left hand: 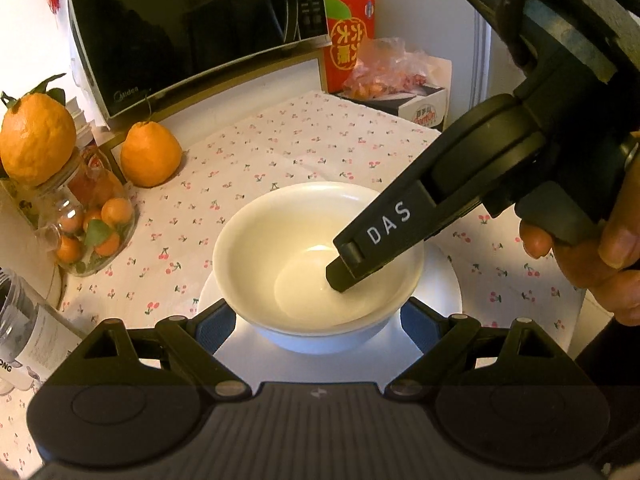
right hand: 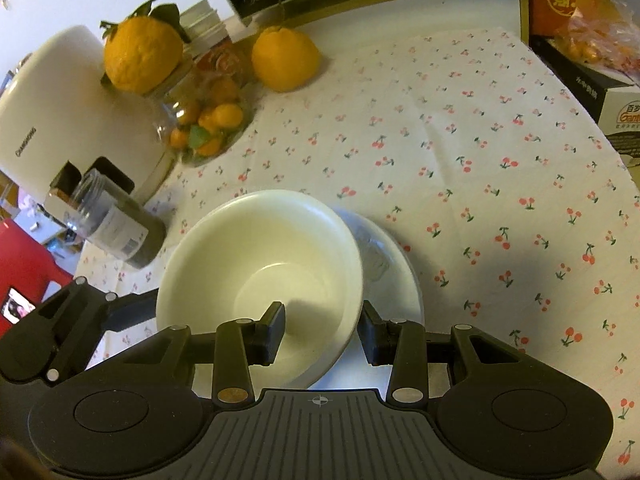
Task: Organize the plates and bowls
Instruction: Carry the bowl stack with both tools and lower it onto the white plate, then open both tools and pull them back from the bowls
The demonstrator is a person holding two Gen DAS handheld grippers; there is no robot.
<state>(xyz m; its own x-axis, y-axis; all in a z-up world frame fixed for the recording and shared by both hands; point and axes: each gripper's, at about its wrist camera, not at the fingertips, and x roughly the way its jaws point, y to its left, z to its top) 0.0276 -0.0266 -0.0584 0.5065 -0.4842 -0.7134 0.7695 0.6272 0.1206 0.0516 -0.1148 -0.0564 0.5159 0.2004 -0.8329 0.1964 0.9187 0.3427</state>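
Note:
A white bowl (left hand: 288, 240) sits nested in a second white bowl (left hand: 316, 340), which stands on a white plate (left hand: 448, 284). My left gripper (left hand: 316, 320) is open, its blue-padded fingers (left hand: 216, 328) on either side of the lower bowl. My right gripper (right hand: 322, 332) is open and straddles the top bowl's (right hand: 256, 256) right rim: one finger inside the bowl, one outside over the plate (right hand: 400, 268). In the left wrist view its finger (left hand: 376, 240) reaches down into the bowl from the right.
A cherry-print cloth (right hand: 480, 184) covers the table. Behind stand a microwave (left hand: 188, 28), two large oranges (left hand: 150, 154), a glass jar of small oranges (left hand: 92, 220), a dark jar (right hand: 116, 224), a white appliance (right hand: 72, 112) and boxes with a bag (left hand: 384, 76).

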